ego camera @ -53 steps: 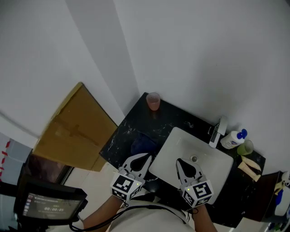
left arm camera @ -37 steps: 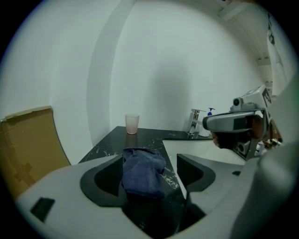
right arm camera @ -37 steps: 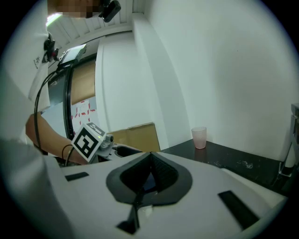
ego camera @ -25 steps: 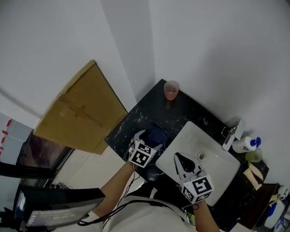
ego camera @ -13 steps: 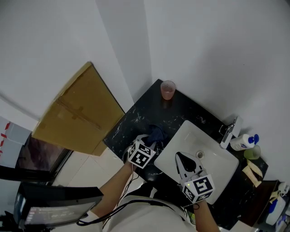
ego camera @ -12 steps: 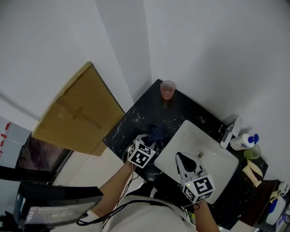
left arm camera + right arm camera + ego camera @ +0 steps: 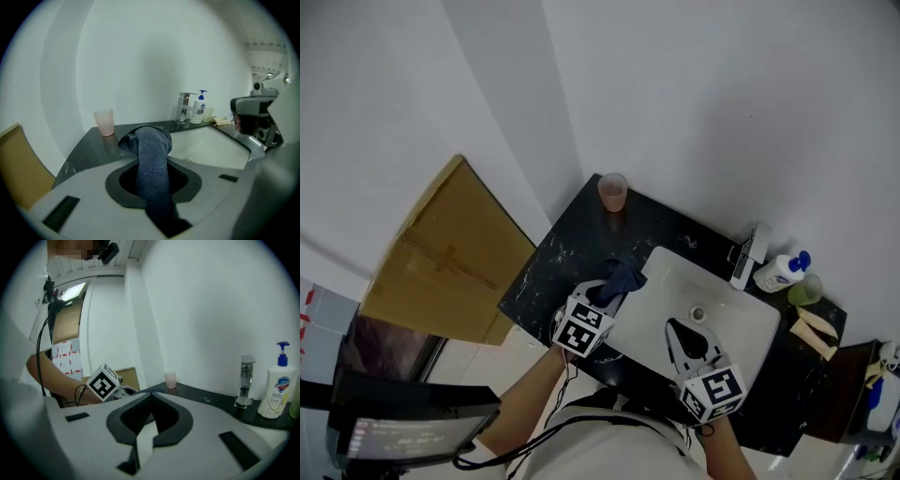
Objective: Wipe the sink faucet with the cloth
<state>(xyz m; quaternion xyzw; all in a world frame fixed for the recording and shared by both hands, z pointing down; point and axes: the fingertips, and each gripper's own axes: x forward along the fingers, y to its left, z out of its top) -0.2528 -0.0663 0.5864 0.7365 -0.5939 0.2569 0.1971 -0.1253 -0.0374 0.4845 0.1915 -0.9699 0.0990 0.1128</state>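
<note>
A dark blue cloth [image 7: 620, 277] hangs lifted just above the black counter [image 7: 572, 253], at the sink's left edge. My left gripper [image 7: 605, 295] is shut on the cloth [image 7: 152, 159]; its jaws have just been closing with the cloth between them. The chrome faucet [image 7: 748, 255] stands at the back of the white sink [image 7: 727, 328], and shows beyond the cloth in the left gripper view as the faucet [image 7: 184, 108]. My right gripper [image 7: 676, 326] hovers over the sink's front, shut and empty. Its jaws [image 7: 151, 397] meet tip to tip, with the faucet [image 7: 246, 380] ahead to the right.
A pink cup [image 7: 612, 192] stands at the counter's back left corner. A soap pump bottle [image 7: 778, 272] and a green cup [image 7: 806, 291] sit right of the faucet. A cardboard box [image 7: 441, 253] leans left of the counter. White walls close in behind.
The left gripper closed on the cloth and raised it off the counter, toward the sink. The right gripper shifted a little over the basin.
</note>
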